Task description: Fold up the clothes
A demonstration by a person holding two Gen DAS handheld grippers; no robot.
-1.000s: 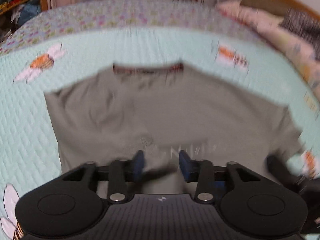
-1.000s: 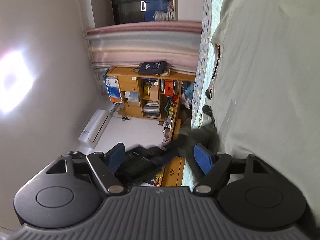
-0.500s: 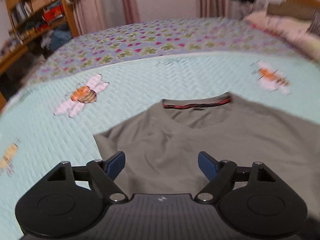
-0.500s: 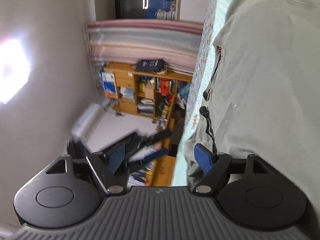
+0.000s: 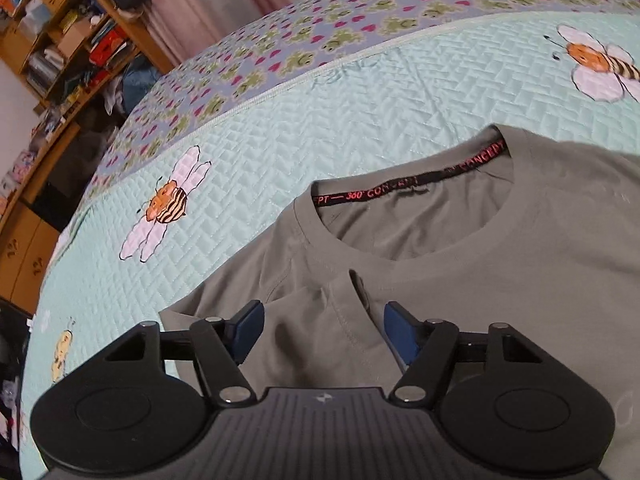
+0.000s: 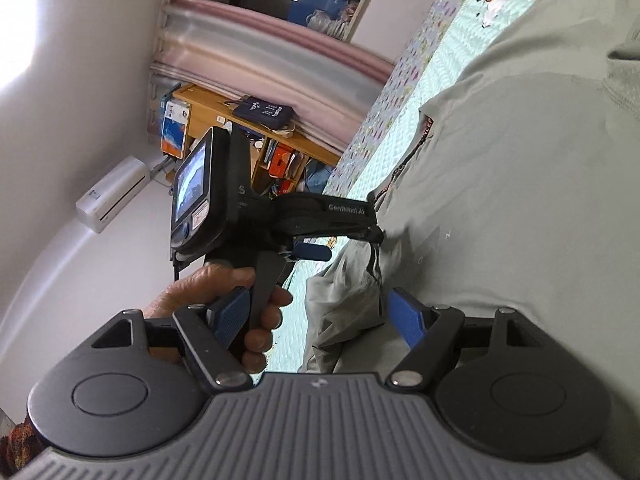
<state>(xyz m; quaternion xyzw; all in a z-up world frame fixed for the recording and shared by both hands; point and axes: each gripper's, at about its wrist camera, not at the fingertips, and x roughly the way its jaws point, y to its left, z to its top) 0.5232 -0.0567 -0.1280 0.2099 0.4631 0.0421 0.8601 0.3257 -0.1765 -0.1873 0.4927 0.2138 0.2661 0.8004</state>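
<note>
A grey-green T-shirt (image 5: 500,272) lies flat on the bed, its neckline (image 5: 412,188) with a red-lettered band facing away from me. My left gripper (image 5: 324,328) hovers at the shirt's left shoulder, tilted down. Its jaws are closing with the shoulder seam fabric between them, and the pads are not pressing on it. The right wrist view is rolled sideways. There my right gripper (image 6: 320,316) stands open, with a bunched sleeve fold (image 6: 344,312) of the T-shirt (image 6: 520,200) between its fingers, untouched. The left gripper (image 6: 348,242) also shows there, held by a hand (image 6: 208,288).
The mint quilted bedspread (image 5: 320,120) with bee prints runs into a floral border (image 5: 360,20) at the far side. A wooden bookshelf (image 5: 60,40) packed with things stands left of the bed. An air conditioner (image 6: 116,192) is on the wall.
My left gripper swung left from the shirt's lower middle to its left shoulder, its jaws spreading wide and then narrowing. It has come into the right wrist view. The right gripper rolled slightly.
</note>
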